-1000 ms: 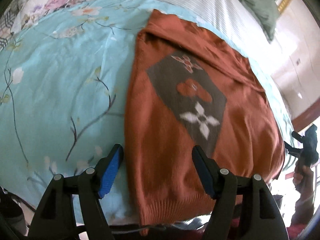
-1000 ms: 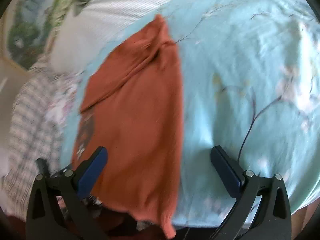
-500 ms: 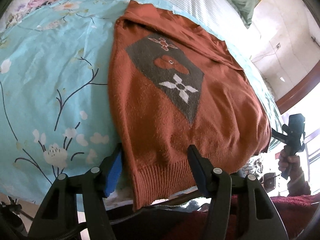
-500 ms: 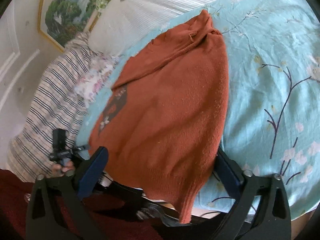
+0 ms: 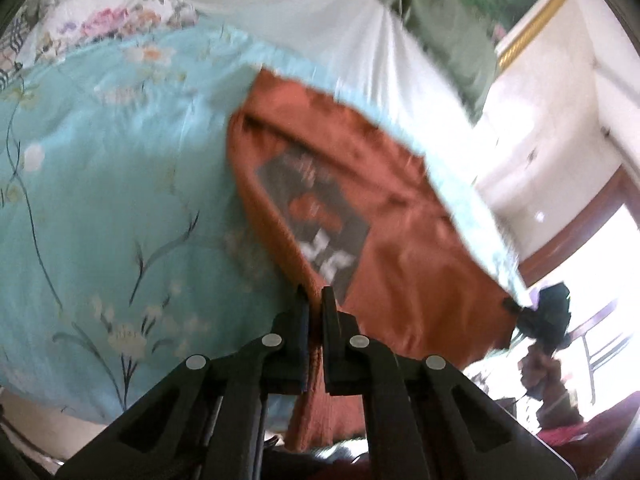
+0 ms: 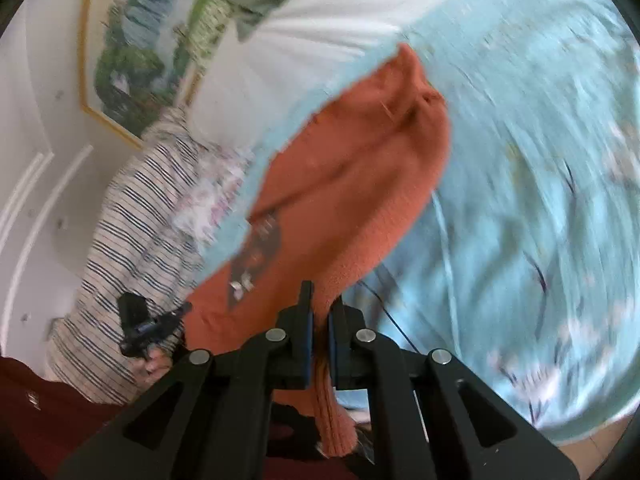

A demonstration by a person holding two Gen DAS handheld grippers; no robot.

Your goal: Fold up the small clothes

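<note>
**Both claws clamped on the sweater's hem**

In the left wrist view we see our left gripper at the lower centre of the frame, its two fingers drawn almost together with a fold of the orange sweater pinched between them. The ribbed hem hangs down below the fingers toward the bottom edge. The rest of the sweater stretches from the fingers up toward the centre of the frame, with its dark patch bearing a white flower shape lying just above the grip. It lies on the light blue floral bedspread, which fills the left half of the frame. A white sheet and a green pillow sit at the top, and a gold-framed picture shows at the upper right. The frame is blurred, so finer detail escapes us.

In the right wrist view our right gripper sits at the lower centre, likewise closed tight on the sweater, with the ribbed hem dangling beneath the fingers. The garment runs from the grip up toward the upper middle of the frame, its dark patch to the left of the fingers. The bedspread takes the right side. A striped cloth lies at the left, the framed picture hangs at the upper left, and the left gripper appears small at the lower left beside the sweater's edge.
</note>
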